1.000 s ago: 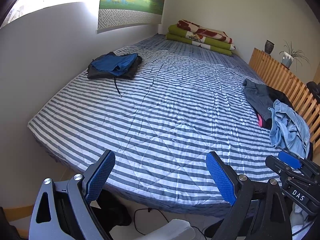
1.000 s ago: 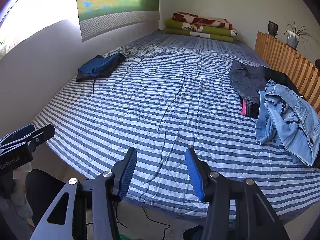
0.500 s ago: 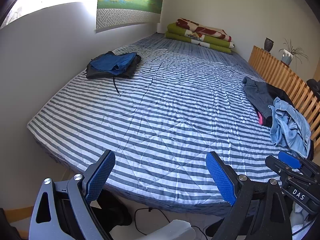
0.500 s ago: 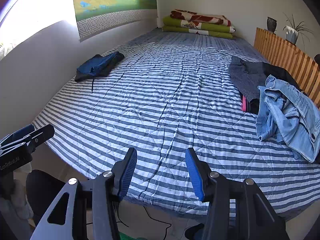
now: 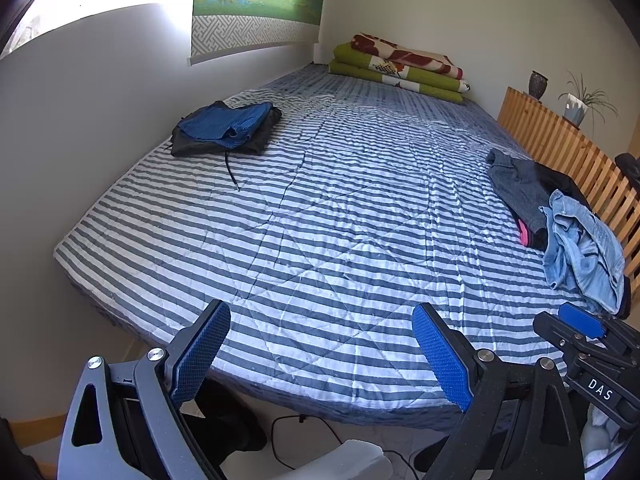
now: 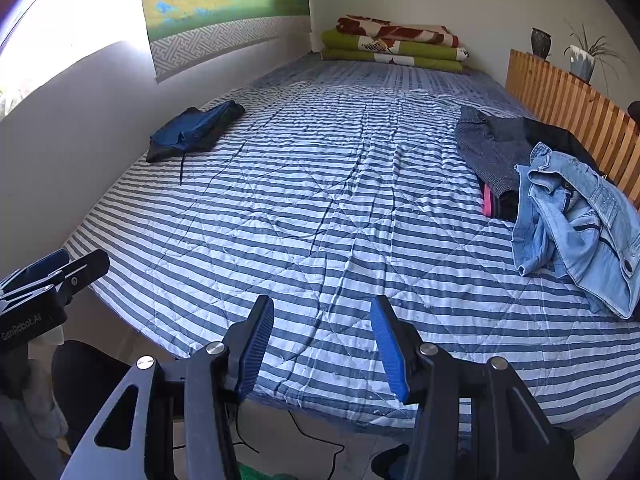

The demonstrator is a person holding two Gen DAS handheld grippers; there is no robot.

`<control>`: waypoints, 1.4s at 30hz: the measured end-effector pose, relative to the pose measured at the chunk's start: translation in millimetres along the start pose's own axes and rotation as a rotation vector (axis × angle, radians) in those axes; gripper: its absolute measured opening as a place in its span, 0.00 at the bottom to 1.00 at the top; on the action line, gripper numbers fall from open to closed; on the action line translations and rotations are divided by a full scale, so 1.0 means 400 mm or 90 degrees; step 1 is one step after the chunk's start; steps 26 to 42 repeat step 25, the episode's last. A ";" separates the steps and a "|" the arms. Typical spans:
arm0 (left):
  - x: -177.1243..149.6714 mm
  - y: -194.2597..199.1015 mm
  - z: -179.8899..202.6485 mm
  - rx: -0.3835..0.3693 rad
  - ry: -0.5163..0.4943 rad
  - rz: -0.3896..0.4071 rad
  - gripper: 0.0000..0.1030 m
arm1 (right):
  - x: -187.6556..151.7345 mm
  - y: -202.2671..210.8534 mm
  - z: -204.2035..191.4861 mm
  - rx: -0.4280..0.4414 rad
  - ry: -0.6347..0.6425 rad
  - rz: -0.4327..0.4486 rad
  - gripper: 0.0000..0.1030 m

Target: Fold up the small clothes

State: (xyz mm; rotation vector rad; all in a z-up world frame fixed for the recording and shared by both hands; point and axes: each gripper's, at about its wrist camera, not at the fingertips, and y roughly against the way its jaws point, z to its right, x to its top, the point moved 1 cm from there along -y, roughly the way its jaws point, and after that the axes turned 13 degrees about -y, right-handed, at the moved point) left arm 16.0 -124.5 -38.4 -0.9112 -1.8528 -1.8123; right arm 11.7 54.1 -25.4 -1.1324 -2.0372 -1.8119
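While you hold both tools off the near edge of the striped bed, neither one touches any cloth; your left gripper has its blue pads spread wide with nothing between them, and your right gripper stands parted too, more narrowly, likewise empty; in the left wrist view the right tool juts in at about four o'clock, and in the right wrist view the left tool shows at about nine o'clock; the unfolded clothes lie at your three o'clock along the wooden slatted rail: a crumpled light denim garment nearest you, lying partly over a dark pile with a pink edge showing, and a grey knitted piece just beyond it, touching that pile; a black garment lies beside the rail behind them; well apart, at about ten o'clock near the wall, sits a folded stack with a blue piece on top of a dark one, a thin black cord trailing from it toward you; at twelve o'clock, against the far wall, folded green and red blankets are stacked; a dark vase and a potted plant stand on top of the rail at about two o'clock; a cable lies on the floor under the bed's near edge
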 end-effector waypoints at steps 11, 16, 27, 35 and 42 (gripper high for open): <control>-0.001 -0.005 0.000 0.002 -0.002 -0.002 0.92 | -0.004 -0.005 0.005 0.000 0.000 -0.003 0.45; -0.001 -0.009 -0.002 0.002 -0.003 -0.004 0.92 | -0.007 -0.009 0.007 0.000 0.000 -0.006 0.45; -0.004 -0.031 -0.005 -0.002 -0.003 -0.013 0.93 | -0.012 -0.022 0.010 -0.001 -0.002 -0.014 0.45; -0.004 -0.031 -0.005 -0.002 -0.003 -0.013 0.93 | -0.012 -0.022 0.010 -0.001 -0.002 -0.014 0.45; -0.004 -0.031 -0.005 -0.002 -0.003 -0.013 0.93 | -0.012 -0.022 0.010 -0.001 -0.002 -0.014 0.45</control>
